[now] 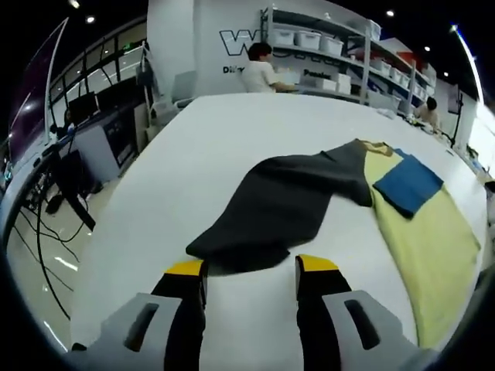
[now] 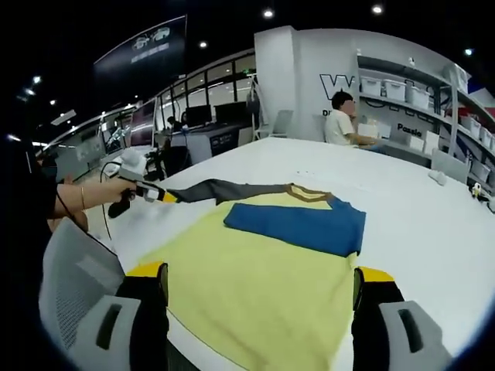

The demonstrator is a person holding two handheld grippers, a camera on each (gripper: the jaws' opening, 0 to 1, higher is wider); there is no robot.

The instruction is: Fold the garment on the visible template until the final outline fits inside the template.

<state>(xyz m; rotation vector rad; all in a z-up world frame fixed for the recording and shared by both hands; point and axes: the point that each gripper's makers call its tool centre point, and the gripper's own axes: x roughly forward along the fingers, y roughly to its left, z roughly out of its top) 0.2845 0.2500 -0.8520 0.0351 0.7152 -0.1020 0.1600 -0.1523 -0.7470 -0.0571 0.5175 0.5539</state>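
Observation:
A garment lies flat on the white table (image 1: 201, 154). It has a pale yellow body (image 2: 255, 286), a blue sleeve (image 2: 302, 224) folded across the chest, and a dark grey sleeve (image 1: 286, 201) stretched out sideways. My left gripper (image 1: 251, 267) stands open, and the grey sleeve's end lies just beyond its yellow tips. In the right gripper view a hand holds that left gripper (image 2: 147, 192) at the tip of the grey sleeve (image 2: 224, 189). My right gripper (image 2: 261, 272) is open wide, its jaws spanning the hem of the yellow body.
A person (image 1: 259, 69) sits at the far end of the table by shelves of white bins (image 1: 325, 39). Desks with monitors (image 1: 93, 108) and floor cables lie off the table's left edge. A grey chair back (image 2: 77, 270) stands near my right gripper.

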